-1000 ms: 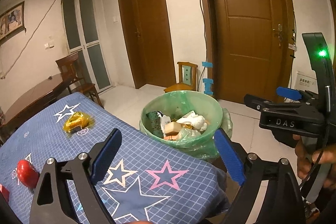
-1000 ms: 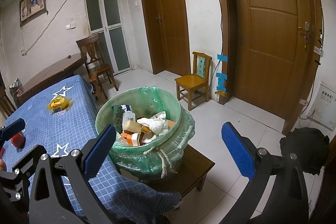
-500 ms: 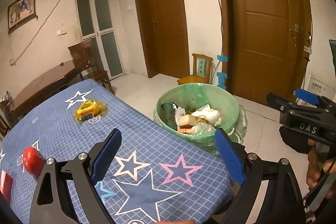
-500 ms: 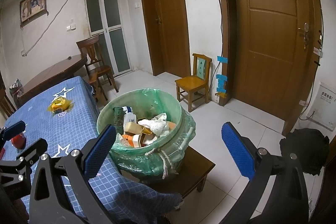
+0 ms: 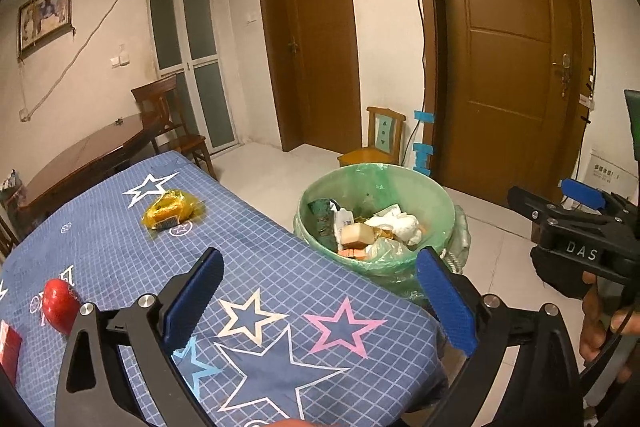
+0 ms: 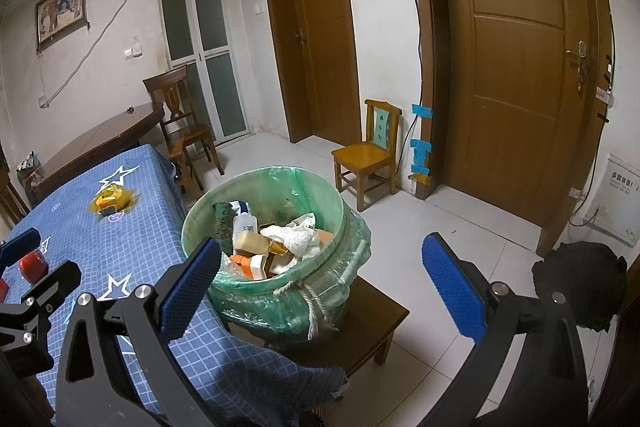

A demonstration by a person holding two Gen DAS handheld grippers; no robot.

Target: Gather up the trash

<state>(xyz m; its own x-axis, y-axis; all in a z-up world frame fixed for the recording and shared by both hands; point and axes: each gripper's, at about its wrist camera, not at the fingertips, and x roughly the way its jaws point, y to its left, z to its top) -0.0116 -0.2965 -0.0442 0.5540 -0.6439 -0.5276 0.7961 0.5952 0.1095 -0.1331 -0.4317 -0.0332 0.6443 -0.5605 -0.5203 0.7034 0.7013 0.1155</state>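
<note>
A bin lined with a green bag (image 5: 376,173) (image 6: 264,175), with several scraps inside, stands on a low wooden stool off the table's right edge. On the blue star-print tablecloth (image 5: 260,259) lie a crumpled yellow wrapper (image 5: 170,209) (image 6: 112,201), a round red object (image 5: 60,305) (image 6: 34,267) and a flat red piece (image 5: 8,347) at the left border. My left gripper (image 5: 318,267) hovers over the cloth's near corner; its jaws are opening with nothing between them. My right gripper (image 6: 320,247) is open and holds nothing, in front of the bin.
A small wooden chair (image 6: 368,155) stands by the wall behind the bin, between two brown doors. A dark wooden table (image 6: 100,143) and chair sit beyond the cloth's far end. A black bag (image 6: 580,283) lies on the tiled floor at the right.
The left wrist view has swung left: the bin now sits further right and more of the tablecloth shows. The left jaws stand slightly wider. The right gripper has not moved.
</note>
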